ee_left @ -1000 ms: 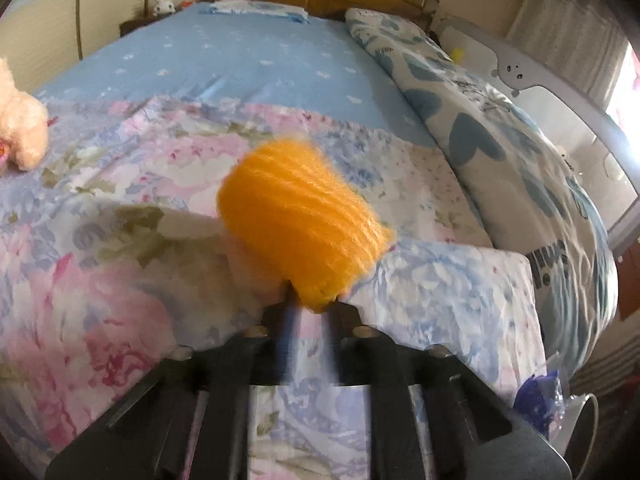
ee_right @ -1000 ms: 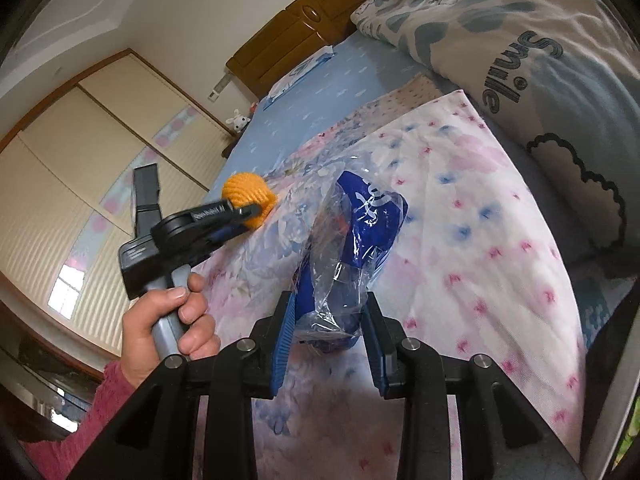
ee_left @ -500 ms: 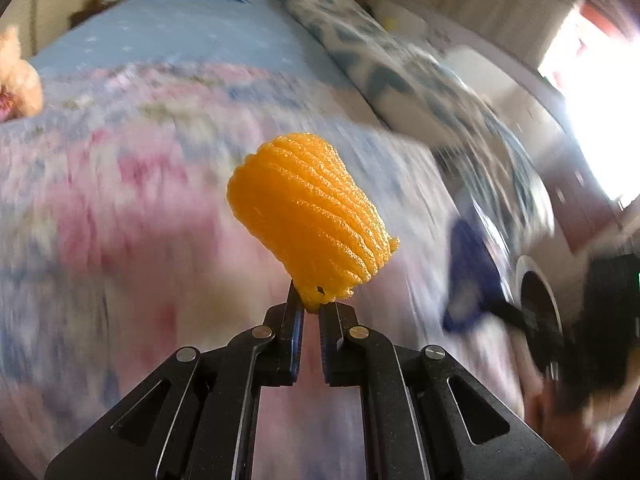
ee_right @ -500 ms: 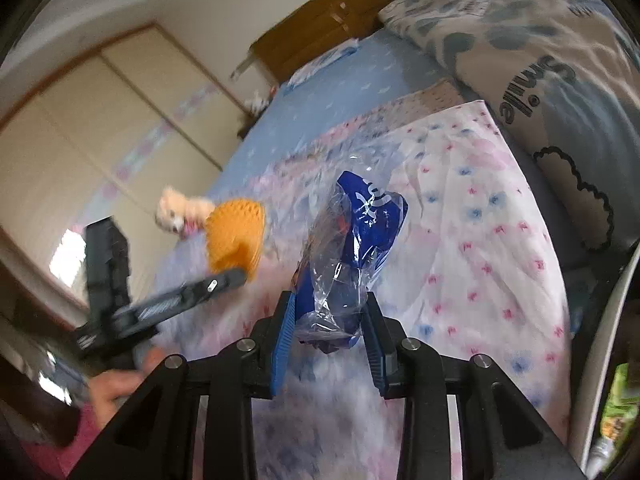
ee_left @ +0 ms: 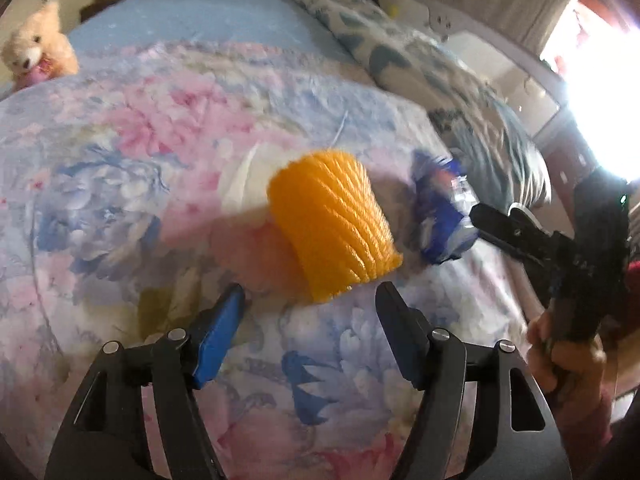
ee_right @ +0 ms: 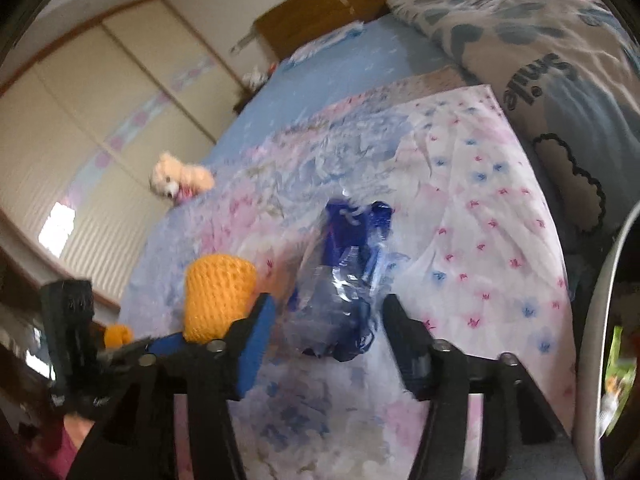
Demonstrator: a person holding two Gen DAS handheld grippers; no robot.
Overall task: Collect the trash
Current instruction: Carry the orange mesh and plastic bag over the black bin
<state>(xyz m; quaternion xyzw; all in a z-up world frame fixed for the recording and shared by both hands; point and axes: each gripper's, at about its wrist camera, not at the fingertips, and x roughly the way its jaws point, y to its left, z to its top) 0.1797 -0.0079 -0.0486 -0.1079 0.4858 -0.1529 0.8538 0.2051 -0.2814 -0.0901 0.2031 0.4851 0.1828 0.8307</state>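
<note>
Left wrist view: the left gripper has just been opening, and its blue-padded jaws now stand wide apart in the lower middle of the frame with nothing pressed between them. Just above their gap sits the ribbed orange foam fruit net, let go and apparently lying on or dropping to the pink-and-blue floral quilt. Right of the net is the crumpled blue-and-clear plastic wrapper, and beyond it, at the right edge, the other tool in a person's hand.

In the right wrist view the right gripper has likewise just been opening; its jaws flank the wrapper at lower centre without pinching it. The orange net shows at lower left, the cream teddy bear further up and left on the quilt.

The worry, as I see it: both scraps are loose on soft, sloping bedding rather than in any bin I can make out. Light as they look, they could roll or slide off the bed's edge, or be knocked aside by a hurried jaw.
</note>
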